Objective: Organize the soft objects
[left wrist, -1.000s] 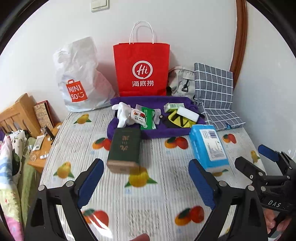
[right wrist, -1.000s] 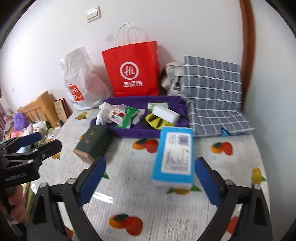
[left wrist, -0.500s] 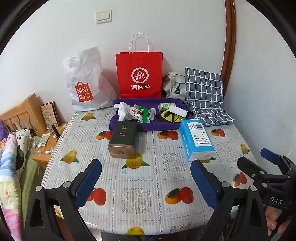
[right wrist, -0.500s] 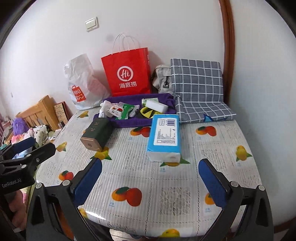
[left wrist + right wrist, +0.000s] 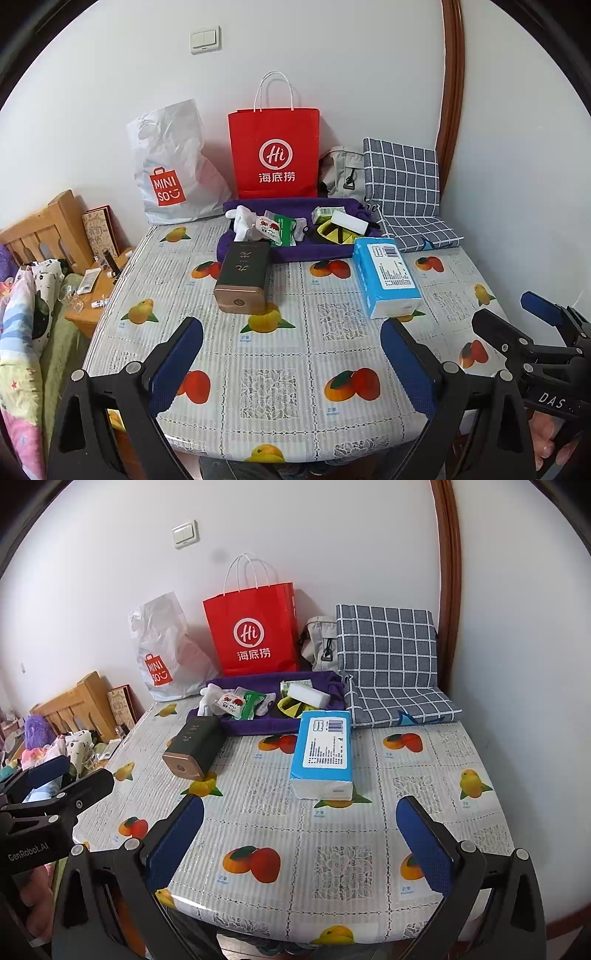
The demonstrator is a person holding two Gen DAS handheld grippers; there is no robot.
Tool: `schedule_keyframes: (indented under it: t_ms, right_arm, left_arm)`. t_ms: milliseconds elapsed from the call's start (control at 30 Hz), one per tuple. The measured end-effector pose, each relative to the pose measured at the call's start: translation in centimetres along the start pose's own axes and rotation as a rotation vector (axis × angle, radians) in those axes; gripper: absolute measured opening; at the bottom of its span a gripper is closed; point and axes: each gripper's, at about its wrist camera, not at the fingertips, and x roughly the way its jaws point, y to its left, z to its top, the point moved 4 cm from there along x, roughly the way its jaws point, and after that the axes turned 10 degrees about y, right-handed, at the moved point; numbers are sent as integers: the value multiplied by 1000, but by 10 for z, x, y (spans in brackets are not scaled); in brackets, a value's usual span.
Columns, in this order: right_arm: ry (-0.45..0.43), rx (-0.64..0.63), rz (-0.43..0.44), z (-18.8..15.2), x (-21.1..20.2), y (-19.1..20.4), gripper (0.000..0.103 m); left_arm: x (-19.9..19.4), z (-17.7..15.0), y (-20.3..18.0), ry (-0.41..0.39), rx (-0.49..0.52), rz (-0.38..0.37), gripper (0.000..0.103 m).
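Note:
A blue tissue pack [image 5: 386, 280] [image 5: 323, 753] and a dark green box [image 5: 243, 275] [image 5: 194, 747] lie on the fruit-print table [image 5: 280, 369]. Behind them a purple cloth tray [image 5: 332, 251] [image 5: 255, 725] holds a white plush toy [image 5: 240, 221], snack packets and a white sponge [image 5: 308, 696]. My left gripper [image 5: 291, 354] is open and empty above the table's near edge. My right gripper [image 5: 301, 834] is open and empty, also near the front edge. Each gripper shows at the side of the other's view.
A red paper bag [image 5: 273, 155], a white Miniso bag [image 5: 170, 166], a grey bag [image 5: 341, 173] and a checked cushion [image 5: 402, 188] stand against the back wall. A wooden bedside stand [image 5: 92, 291] and bedding are left of the table.
Both grippers have pulled back and up from the table; the box and tissue pack now look smaller and farther. Nothing on the table moved.

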Motion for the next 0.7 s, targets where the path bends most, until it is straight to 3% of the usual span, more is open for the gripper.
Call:
schedule_keyframes:
  t_ms: [700]
  right_arm:
    - [-6,-3,-2,0,-5,0,103]
  left_arm:
    - [-1,-1,-2,0,-4,-2,98]
